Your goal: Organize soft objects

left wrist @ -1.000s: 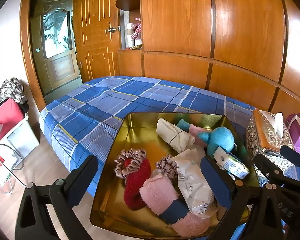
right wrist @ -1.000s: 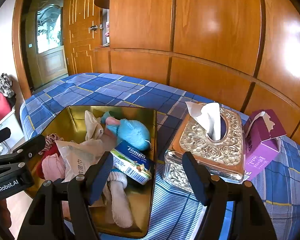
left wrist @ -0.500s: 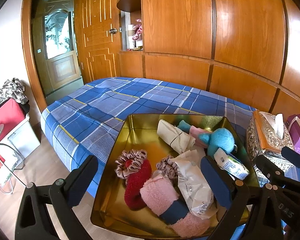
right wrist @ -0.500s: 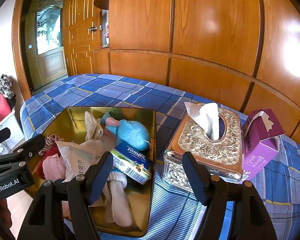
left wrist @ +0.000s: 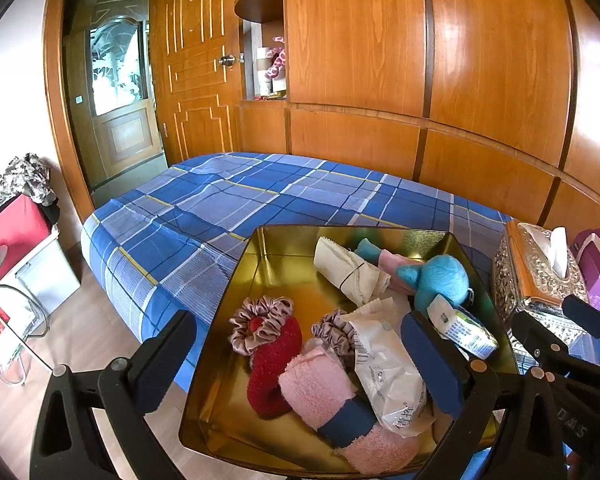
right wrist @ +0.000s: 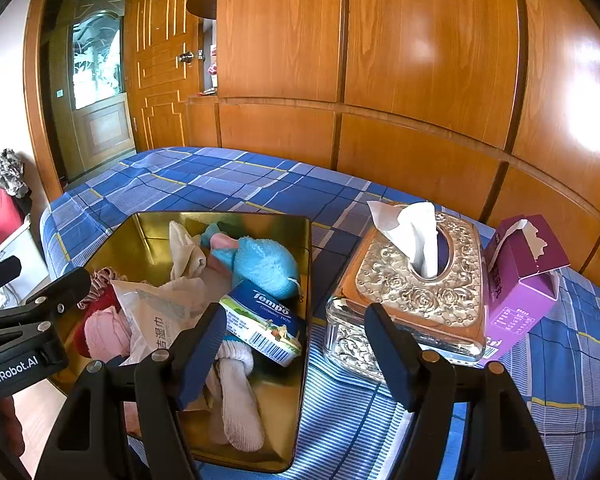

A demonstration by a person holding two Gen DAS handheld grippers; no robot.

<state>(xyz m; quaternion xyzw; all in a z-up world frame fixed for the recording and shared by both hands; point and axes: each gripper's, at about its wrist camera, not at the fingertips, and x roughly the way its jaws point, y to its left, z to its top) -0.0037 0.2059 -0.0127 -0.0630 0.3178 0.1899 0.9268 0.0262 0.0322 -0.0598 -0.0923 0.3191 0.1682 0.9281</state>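
Gold tray [left wrist: 236,308] at the near edge of a bed with a blue plaid cover [left wrist: 228,208], holding the soft objects in a loose heap: silky scrunchie [left wrist: 260,312] on a red fuzzy sock [left wrist: 272,364], pink rolled sock [left wrist: 320,388], wet-wipe pack [left wrist: 388,376], cream cloth roll [left wrist: 348,270], blue plush toy [right wrist: 264,264] and tissue pack [right wrist: 266,322] propped against it. Left gripper [left wrist: 300,364] hangs over the tray's near half with jaws wide apart and nothing between them, placed as if to reach the heap; right gripper [right wrist: 296,354], likewise spread and empty, straddles the tray's right wall beside the ornate tissue box [right wrist: 412,292] and purple carton [right wrist: 520,284]. Such a heap fits either objects gathered in or objects awaiting sorting
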